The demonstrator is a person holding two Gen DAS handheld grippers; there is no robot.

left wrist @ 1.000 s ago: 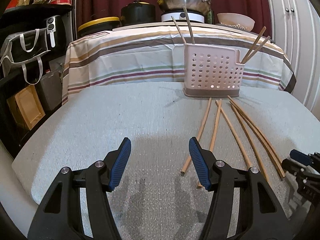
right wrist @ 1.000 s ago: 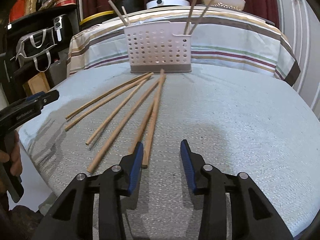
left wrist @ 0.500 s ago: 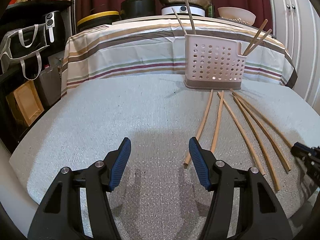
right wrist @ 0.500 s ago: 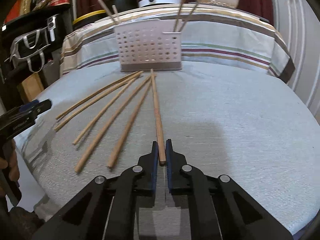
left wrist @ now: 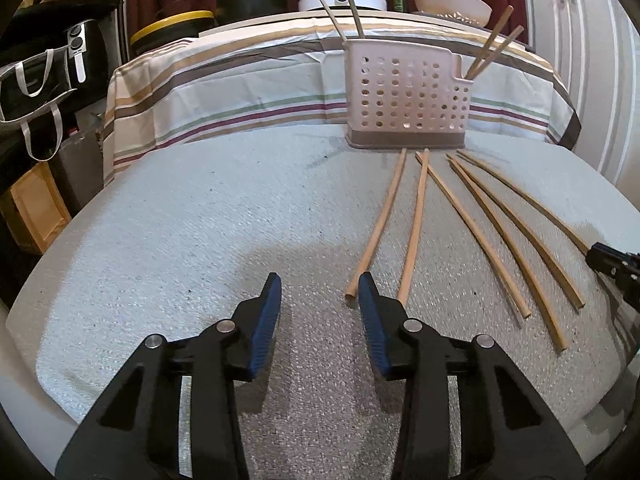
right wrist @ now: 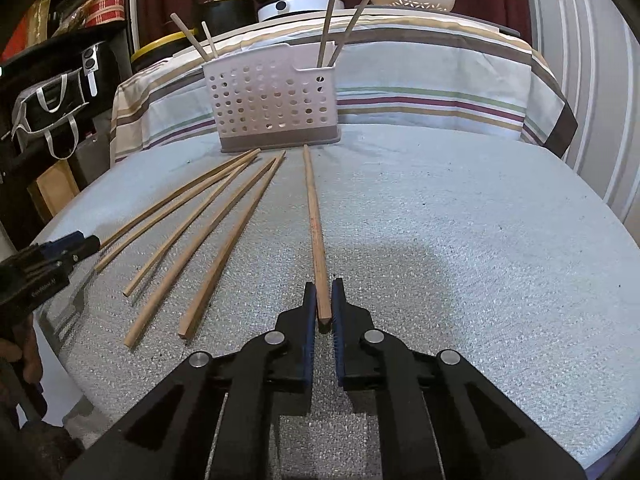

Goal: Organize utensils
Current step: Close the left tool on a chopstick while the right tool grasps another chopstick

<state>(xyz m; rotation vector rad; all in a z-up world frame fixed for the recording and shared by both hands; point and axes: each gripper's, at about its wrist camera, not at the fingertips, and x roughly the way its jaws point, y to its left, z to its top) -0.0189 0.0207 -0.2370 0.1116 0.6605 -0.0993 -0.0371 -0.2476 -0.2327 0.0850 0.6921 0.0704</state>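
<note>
My right tongs (right wrist: 323, 307) have just clamped the near end of one chopstick (right wrist: 313, 224), which points to the caddy (right wrist: 276, 100) at twelve o'clock. My left tongs (left wrist: 319, 300) are closing on nothing, with a chopstick (left wrist: 378, 226) just to their one o'clock. Next comes the lift.

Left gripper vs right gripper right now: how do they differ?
Grip: the right gripper is shut on the near end of one chopstick; the left gripper holds nothing.
Jaws: the right's pads pinch the stick; the left's stand apart and are closing over bare table cover.
Position: the nearest loose chopstick ends just outside the left's right-hand pad.
Shared: black frames, blue pads, both pointing toward the pink caddy.
</note>
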